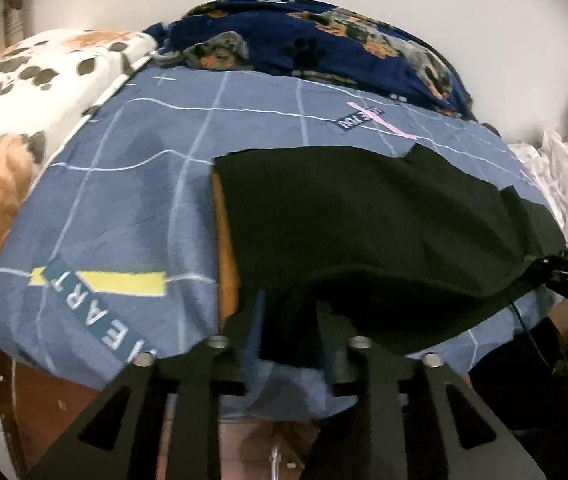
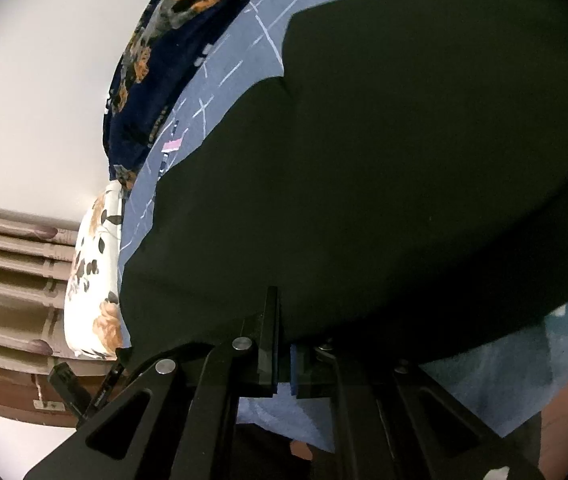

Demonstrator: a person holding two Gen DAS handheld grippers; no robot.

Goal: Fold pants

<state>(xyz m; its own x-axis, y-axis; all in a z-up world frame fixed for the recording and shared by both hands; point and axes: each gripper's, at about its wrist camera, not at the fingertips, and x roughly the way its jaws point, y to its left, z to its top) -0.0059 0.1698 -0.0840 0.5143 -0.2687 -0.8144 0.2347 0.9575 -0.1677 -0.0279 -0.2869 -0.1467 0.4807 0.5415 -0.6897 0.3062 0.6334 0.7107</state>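
One pair of black pants point(image 1: 356, 232) lies on one blue grid-patterned bedsheet point(image 1: 123, 184). Two printed blankets sit beyond it: one navy dog-print blanket point(image 1: 324, 48) at 12 o'clock and one white paw-print blanket point(image 1: 31, 80) at 10 o'clock. Two grippers are present: one left gripper point(image 1: 290, 312) and one right gripper point(image 2: 284, 344).

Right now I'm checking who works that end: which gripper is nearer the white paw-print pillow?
Left. The left gripper is at the pants' near edge, on the side toward the paw-print pillow. The right gripper pinches the pants at the opposite end.
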